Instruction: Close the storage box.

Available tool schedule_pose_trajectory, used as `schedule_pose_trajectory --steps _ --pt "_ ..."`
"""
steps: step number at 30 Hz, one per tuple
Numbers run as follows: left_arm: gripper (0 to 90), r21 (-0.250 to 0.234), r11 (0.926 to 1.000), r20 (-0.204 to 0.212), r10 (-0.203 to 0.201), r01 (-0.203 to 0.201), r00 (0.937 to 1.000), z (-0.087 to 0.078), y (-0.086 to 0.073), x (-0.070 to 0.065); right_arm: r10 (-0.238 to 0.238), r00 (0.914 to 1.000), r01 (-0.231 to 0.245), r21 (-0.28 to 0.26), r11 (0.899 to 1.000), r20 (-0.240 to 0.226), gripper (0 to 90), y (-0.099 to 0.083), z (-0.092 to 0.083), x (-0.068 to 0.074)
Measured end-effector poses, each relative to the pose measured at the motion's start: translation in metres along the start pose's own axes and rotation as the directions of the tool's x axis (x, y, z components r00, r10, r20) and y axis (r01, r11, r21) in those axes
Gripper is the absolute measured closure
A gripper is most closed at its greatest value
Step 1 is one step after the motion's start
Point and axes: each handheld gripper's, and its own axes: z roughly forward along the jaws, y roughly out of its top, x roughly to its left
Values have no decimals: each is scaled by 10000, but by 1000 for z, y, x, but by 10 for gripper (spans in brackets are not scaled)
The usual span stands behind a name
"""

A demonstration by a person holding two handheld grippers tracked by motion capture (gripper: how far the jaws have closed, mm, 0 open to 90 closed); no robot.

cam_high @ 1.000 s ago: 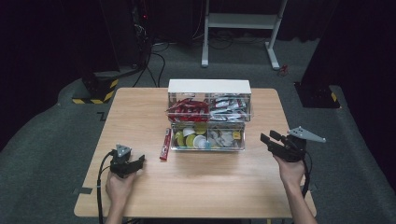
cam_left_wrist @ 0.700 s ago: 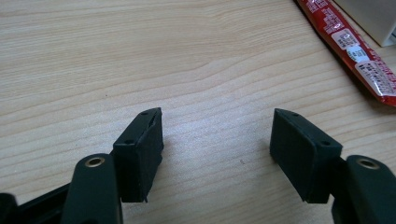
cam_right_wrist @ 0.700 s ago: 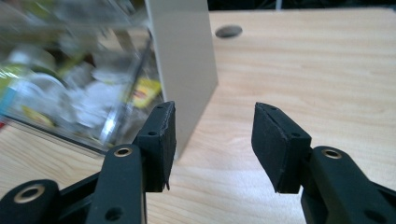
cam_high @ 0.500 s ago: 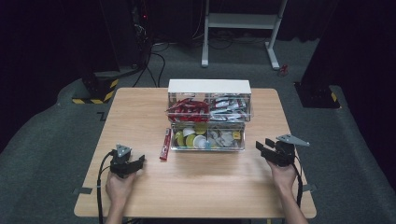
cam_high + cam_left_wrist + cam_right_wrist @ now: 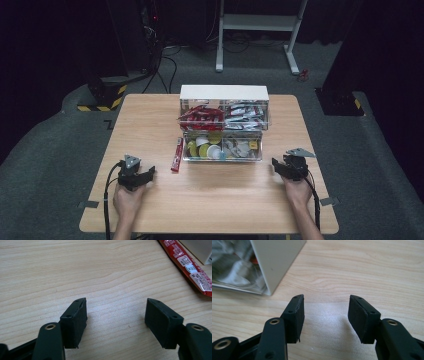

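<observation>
A clear organiser box (image 5: 222, 127) with a white top stands mid-table, holding red packets, silver packets and round yellow and white items. A red sachet (image 5: 177, 154) (image 5: 192, 270) lies flat just left of it. My left gripper (image 5: 145, 173) (image 5: 116, 320) rests low on the wood at the front left, open, with bare table between its jaws. My right gripper (image 5: 276, 166) (image 5: 325, 316) sits low at the front right, near the box's corner (image 5: 275, 265). Its jaws have just been opening, and nothing lies between them.
The wooden table (image 5: 215, 200) has bare wood across its front half between both hands. A black cable (image 5: 106, 200) trails from the left gripper off the front edge. Dark floor, a white-legged frame (image 5: 255, 30) and a yellow-black striped base (image 5: 102, 97) lie beyond.
The right hand has come down from above the table's right edge and moved inward toward the box. The left hand has kept still.
</observation>
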Motion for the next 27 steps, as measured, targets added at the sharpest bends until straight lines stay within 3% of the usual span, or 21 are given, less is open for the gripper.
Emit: schedule_pose_trajectory --steps 3,6,12,27 --pt "345 -2 10000 0 -2 2 10000 0 0 0 31 10000 -32 122 9999 91 464 -2 3 0" --pt "344 -2 10000 -3 -2 2 10000 0 0 0 -253 9991 244 266 9993 342 450 -4 6 0" --pt "344 -5 10000 -1 -4 4 10000 0 0 0 -102 9988 87 311 9995 486 401 -3 8 1" --pt "344 7 10000 6 -14 14 10000 0 0 0 -56 9985 38 328 9995 553 375 -3 8 0"
